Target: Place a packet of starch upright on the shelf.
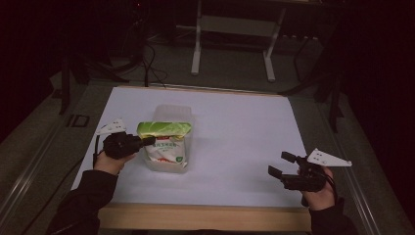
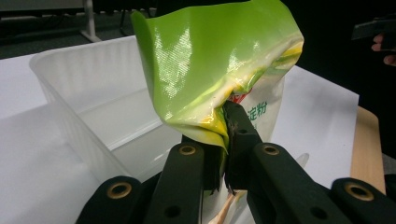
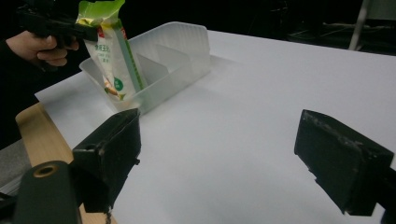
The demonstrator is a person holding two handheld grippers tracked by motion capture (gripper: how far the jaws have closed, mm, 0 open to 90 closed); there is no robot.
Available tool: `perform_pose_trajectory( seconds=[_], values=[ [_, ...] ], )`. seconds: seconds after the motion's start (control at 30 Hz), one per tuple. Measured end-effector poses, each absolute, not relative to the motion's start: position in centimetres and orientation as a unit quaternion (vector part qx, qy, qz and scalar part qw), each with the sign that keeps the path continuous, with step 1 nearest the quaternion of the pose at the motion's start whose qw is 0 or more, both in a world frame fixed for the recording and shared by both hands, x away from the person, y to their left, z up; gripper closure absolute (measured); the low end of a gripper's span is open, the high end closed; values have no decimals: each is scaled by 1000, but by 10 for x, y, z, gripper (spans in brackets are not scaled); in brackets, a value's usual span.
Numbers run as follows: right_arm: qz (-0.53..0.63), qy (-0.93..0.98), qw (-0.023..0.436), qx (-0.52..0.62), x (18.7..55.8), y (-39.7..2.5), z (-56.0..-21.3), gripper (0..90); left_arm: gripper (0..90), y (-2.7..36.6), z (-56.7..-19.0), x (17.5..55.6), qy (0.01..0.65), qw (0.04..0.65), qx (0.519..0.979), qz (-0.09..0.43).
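White sheet [image 1: 235, 147] over wooden table [image 1: 205, 218]; room dark.

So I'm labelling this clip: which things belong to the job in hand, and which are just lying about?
In the job:
- green-topped bag, pinched by the left gripper
- clear plastic bin, with the bag's bottom in it

Not in the job:
- right gripper, open, apart from the bin
- white table stand on the floor behind

I'm working in a dim lab: a white-covered table [image 1: 244, 137], cables [image 1: 147, 63] on the far floor, a white desk frame [image 1: 230, 44] beyond.
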State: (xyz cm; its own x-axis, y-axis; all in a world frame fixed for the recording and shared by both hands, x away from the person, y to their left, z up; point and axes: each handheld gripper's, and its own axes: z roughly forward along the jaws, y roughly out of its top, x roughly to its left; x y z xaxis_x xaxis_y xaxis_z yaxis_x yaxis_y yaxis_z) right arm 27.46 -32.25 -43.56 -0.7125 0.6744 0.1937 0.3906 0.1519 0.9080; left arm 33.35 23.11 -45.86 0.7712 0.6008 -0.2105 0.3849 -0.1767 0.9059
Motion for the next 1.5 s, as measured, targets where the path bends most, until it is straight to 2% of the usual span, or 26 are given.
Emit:
perform_pose_trajectory(
  seconds=[0.2, 0.43, 0.6, 0.63, 0.67, 0.73, 0.83, 0.9, 1.17, 1.5],
  values=[
    [545, 749, 130, 354, 275, -321, -436, 147, 859, 229, -457, 334, 322, 550, 763, 107],
    [543, 750, 127, 355, 275, -322, -437, 147, 727, 233, -455, 331, 333, 552, 755, 125],
    [546, 748, 126, 356, 274, -322, -437, 147, 487, 239, -449, 326, 343, 565, 737, 143],
    [546, 748, 126, 356, 274, -323, -437, 147, 487, 242, -446, 324, 350, 576, 726, 139],
    [546, 747, 127, 357, 274, -324, -437, 147, 395, 242, -444, 322, 353, 580, 722, 135],
    [547, 747, 126, 357, 274, -324, -437, 147, 294, 242, -441, 318, 357, 583, 718, 130],
    [547, 747, 126, 356, 274, -323, -437, 147, 70, 239, -437, 311, 356, 577, 725, 124],
    [546, 747, 125, 357, 274, -324, -438, 147, 11, 236, -435, 304, 355, 584, 717, 133],
    [548, 747, 120, 357, 274, -323, -439, 147, 10, 225, -426, 276, 349, 575, 719, 173],
    [548, 749, 118, 352, 273, -322, -441, 147, 11, 198, -418, 250, 298, 604, 725, 147]
  ],
)
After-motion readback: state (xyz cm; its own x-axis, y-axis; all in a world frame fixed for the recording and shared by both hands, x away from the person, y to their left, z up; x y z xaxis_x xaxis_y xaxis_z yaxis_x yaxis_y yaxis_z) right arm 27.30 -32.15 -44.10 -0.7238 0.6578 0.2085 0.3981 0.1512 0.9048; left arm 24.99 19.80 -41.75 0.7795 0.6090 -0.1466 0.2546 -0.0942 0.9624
